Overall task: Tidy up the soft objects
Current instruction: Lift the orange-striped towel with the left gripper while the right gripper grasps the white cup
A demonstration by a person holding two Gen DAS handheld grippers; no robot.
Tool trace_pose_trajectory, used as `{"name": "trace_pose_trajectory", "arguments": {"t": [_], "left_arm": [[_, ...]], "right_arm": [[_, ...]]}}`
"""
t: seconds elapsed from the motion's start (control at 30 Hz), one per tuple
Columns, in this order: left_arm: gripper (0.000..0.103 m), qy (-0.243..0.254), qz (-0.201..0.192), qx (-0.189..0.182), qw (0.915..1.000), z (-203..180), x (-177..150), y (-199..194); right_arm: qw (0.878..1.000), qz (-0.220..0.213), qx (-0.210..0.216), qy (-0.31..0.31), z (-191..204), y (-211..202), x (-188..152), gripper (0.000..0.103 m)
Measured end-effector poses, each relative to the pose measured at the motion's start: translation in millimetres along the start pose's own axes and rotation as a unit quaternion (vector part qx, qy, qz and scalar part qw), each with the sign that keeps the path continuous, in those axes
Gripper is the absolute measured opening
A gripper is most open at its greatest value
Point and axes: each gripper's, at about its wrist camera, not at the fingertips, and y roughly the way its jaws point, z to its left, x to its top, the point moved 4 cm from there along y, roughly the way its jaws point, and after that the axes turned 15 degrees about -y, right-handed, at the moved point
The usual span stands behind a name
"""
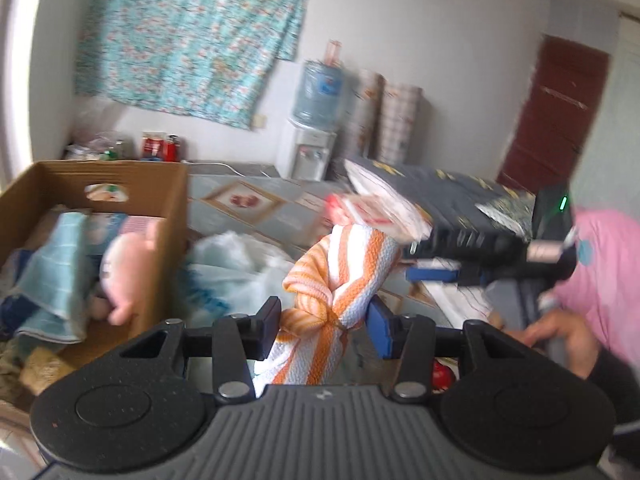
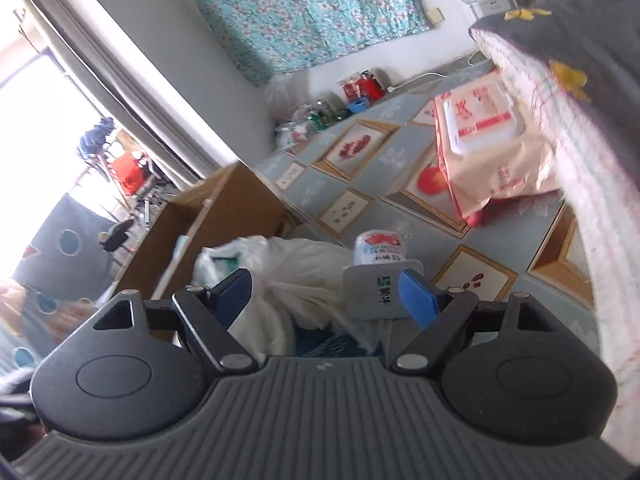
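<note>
My left hand-held gripper (image 1: 324,322) is clamped on the knotted orange-and-white striped towel (image 1: 344,276), lifted clear above the patterned tabletop (image 1: 248,200). The towel's long axis runs away from me and tilts up to the right, knot near the pads and one tail hanging below the jaws. At its far end sits a crinkly white-and-red packet (image 1: 372,212), too blurred to read.

Left of the towel stands the open brown cardboard box (image 1: 132,184) with a cut-out handle hole. Inside lie a folded teal towel (image 1: 56,272) and a pink plush toy (image 1: 128,264). A crumpled white plastic bag (image 1: 232,264) rests just beside the box.

My right hand-held gripper (image 2: 324,296) stands wide, its jaws just opening, pads pressing on nothing. A small pale pack with a green logo and dark characters (image 2: 376,292) shows between the fingers, nearer the right one; I cannot tell whether it touches. Behind it is a white pack with red print (image 2: 380,246), unreadable.

Farther on lies a cream wet-wipes pack with red lettering and a white flip lid (image 2: 484,132), long axis pointing away. A grey quilt with yellow shapes (image 2: 568,48) overhangs on the right.
</note>
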Motion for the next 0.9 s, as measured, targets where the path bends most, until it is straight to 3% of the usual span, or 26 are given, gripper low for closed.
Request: {"name": "trace_pose_trajectory", "arguments": {"t": [0.13, 0.47, 0.53, 0.63, 0.77, 0.9], "left_arm": [[0.047, -0.022, -0.01, 0.013, 0.9996, 20, 12, -8], [0.047, -0.054, -0.04, 0.043, 0.9968, 54, 37, -23], [0.047, -0.063, -0.043, 0.056, 0.9955, 63, 44, -29], [0.047, -0.09, -0.033, 0.087, 0.9916, 85, 53, -33], [0.047, -0.121, -0.012, 0.132, 0.9838, 118, 60, -35], [0.047, -0.147, 0.016, 0.135, 0.9797, 142, 62, -34]], "right_arm": [[0.999, 0.009, -0.038, -0.006, -7, 33, -15, 0.081], [0.998, -0.01, -0.047, 0.032, -23, 70, -23, 0.081], [0.998, -0.017, -0.044, 0.043, -24, 71, -23, 0.077], [0.997, -0.024, -0.045, 0.056, -26, 71, -23, 0.067], [0.997, -0.018, -0.052, 0.052, -28, 68, -17, 0.067], [0.998, 0.001, -0.063, 0.032, -27, 64, -4, 0.066]]}}
